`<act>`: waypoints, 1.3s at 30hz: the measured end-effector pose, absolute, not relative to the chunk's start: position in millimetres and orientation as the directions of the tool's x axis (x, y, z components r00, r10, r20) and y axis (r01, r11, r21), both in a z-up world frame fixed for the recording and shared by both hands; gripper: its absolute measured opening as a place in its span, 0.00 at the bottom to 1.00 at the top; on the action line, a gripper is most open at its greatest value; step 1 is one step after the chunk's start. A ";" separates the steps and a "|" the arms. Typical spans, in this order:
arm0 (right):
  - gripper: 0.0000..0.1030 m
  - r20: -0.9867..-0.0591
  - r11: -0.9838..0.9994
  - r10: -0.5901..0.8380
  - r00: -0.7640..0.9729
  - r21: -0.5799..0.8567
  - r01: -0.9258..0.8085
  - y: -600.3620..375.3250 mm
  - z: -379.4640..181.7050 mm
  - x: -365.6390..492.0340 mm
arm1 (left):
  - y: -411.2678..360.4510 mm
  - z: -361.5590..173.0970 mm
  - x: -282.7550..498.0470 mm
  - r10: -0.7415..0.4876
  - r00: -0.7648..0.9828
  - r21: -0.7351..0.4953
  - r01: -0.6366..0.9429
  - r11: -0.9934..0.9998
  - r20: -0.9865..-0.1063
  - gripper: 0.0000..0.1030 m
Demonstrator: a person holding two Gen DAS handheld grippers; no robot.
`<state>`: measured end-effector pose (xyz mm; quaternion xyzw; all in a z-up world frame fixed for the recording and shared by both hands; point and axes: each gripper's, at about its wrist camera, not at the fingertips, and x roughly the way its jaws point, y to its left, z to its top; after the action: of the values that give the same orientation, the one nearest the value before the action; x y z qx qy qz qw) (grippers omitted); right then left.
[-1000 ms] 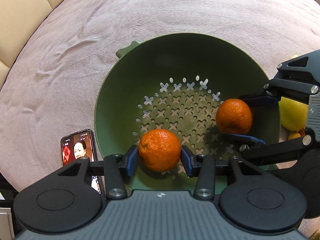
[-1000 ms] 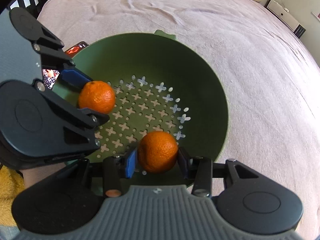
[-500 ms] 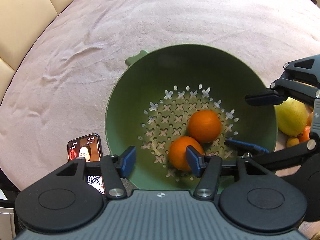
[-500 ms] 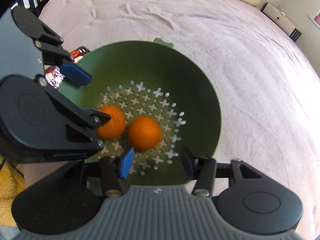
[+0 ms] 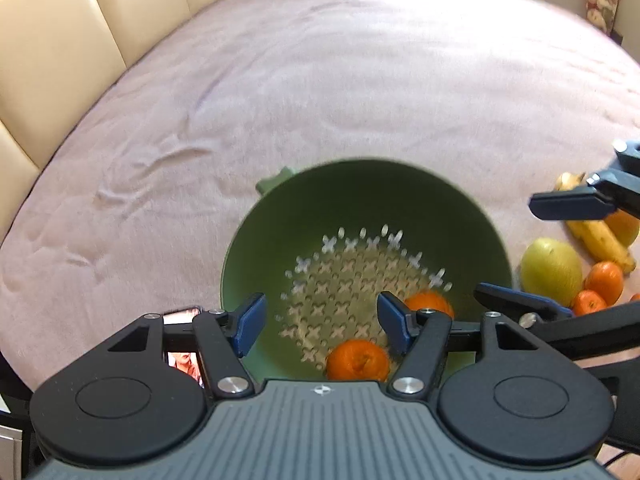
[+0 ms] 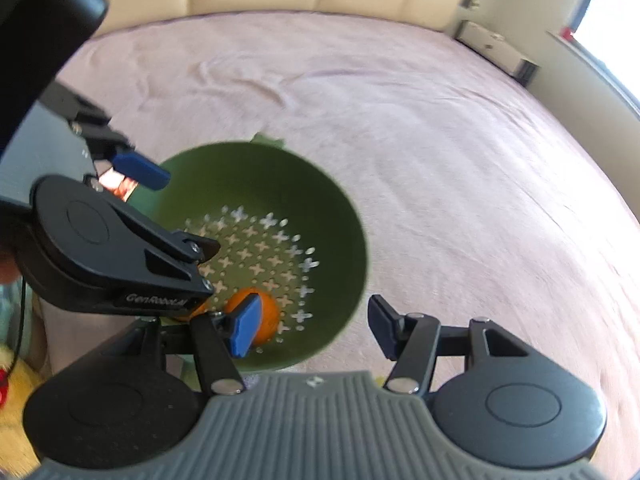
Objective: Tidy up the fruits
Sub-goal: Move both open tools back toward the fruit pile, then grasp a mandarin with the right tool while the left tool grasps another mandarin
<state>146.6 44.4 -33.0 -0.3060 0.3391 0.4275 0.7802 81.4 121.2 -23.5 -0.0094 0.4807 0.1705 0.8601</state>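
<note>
Both the left gripper (image 5: pixel 320 322) and right gripper (image 6: pixel 314 328) hang released above the green colander (image 5: pixel 360 200), two oranges (image 5: pixel 357 360) lying inside at its near wall, wide pink bedspread (image 5: pixel 320 80) beyond its rim.

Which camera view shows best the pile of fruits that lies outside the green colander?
The left wrist view shows it best: a yellow-green fruit, a banana and small oranges lie right of the green colander, partly behind the right gripper. The right wrist view does not show this pile; only the colander appears there.
</note>
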 end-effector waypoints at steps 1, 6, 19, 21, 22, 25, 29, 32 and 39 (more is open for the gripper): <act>0.55 -0.781 0.471 0.465 0.417 -0.180 -0.863 39.5 -29.8 145.6 | 118.5 -19.8 79.4 0.288 0.499 0.149 -0.300 0.942 -0.817 0.72; 0.56 -0.730 0.599 0.469 0.498 -0.152 -0.786 12.5 -17.6 138.0 | 104.1 -2.1 68.8 0.294 0.608 0.151 -0.276 0.949 -0.737 0.73; 0.61 -0.658 0.846 0.355 0.664 -0.077 -0.528 -72.1 -16.2 106.5 | 46.0 15.5 46.8 0.094 0.770 0.099 -0.040 0.994 -0.631 0.73; 0.64 -0.660 0.864 0.325 0.677 -0.083 -0.496 -80.0 -18.3 103.9 | 35.6 11.8 45.4 0.068 0.775 0.098 -0.007 0.995 -0.629 0.73; 0.66 -0.663 0.872 0.309 0.682 -0.089 -0.481 -84.2 -19.7 103.0 | 30.5 10.4 44.5 0.049 0.776 0.092 0.011 0.996 -0.629 0.73; 0.66 -0.669 0.894 0.264 0.695 -0.101 -0.436 -98.5 -25.0 100.8 | 16.3 5.6 41.4 0.003 0.776 0.072 0.054 0.996 -0.631 0.74; 0.66 -0.687 0.924 0.215 0.694 -0.088 -0.373 -121.3 -34.1 102.2 | 2.4 -4.3 38.3 -0.061 0.762 0.024 0.100 0.995 -0.645 0.74; 0.66 -0.687 0.935 0.189 0.701 -0.092 -0.342 -137.3 -41.6 99.5 | -2.3 -11.2 34.5 -0.117 0.761 -0.030 0.127 0.991 -0.639 0.74; 0.66 -0.676 0.946 0.142 0.723 -0.122 -0.300 -149.8 -54.4 102.7 | -8.2 -28.6 37.9 -0.128 0.737 -0.082 0.098 0.992 -0.664 0.74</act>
<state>102.7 -149.8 -54.4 -0.1122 0.3525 0.1199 0.9213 37.9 -8.2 -28.6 -0.0210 0.3577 -0.0604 0.9316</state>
